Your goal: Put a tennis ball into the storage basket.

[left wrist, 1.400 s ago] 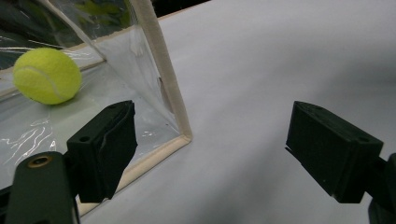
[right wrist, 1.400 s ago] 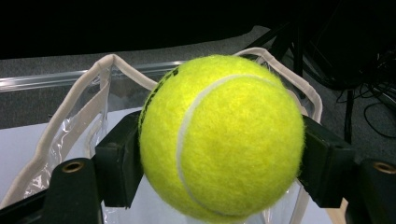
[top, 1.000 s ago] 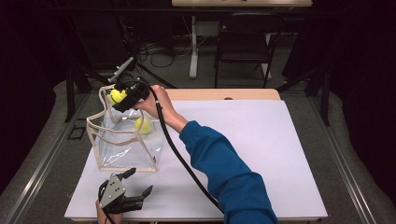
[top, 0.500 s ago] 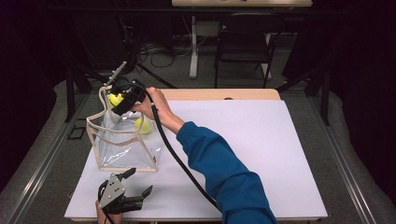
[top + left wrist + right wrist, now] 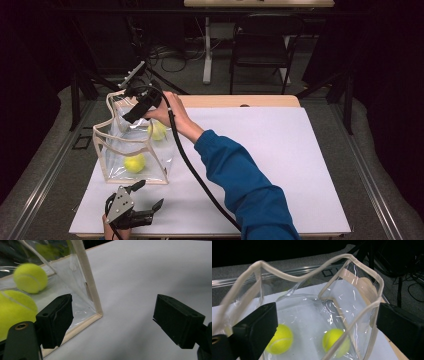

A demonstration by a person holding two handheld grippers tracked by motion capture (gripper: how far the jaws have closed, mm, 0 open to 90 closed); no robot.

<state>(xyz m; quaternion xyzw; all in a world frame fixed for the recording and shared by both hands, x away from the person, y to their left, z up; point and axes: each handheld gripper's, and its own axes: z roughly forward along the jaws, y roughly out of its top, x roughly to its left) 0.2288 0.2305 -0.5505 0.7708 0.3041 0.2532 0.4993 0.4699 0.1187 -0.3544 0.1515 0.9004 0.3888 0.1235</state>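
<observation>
Clear, crinkled plastic bag [image 5: 132,145] with cream fabric trim stands on the white table [image 5: 280,165], two fuzzy yellow tennis balls [image 5: 135,163] inside. Your right gripper [image 5: 131,116], jaws just opened, hovers over its mouth; your left gripper [image 5: 147,195] gapes beside its base.

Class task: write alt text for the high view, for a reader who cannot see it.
A clear bag holding two tennis balls stands on a white table. The right gripper, open, is over the bag's mouth. The left gripper rests open by the near edge.
</observation>
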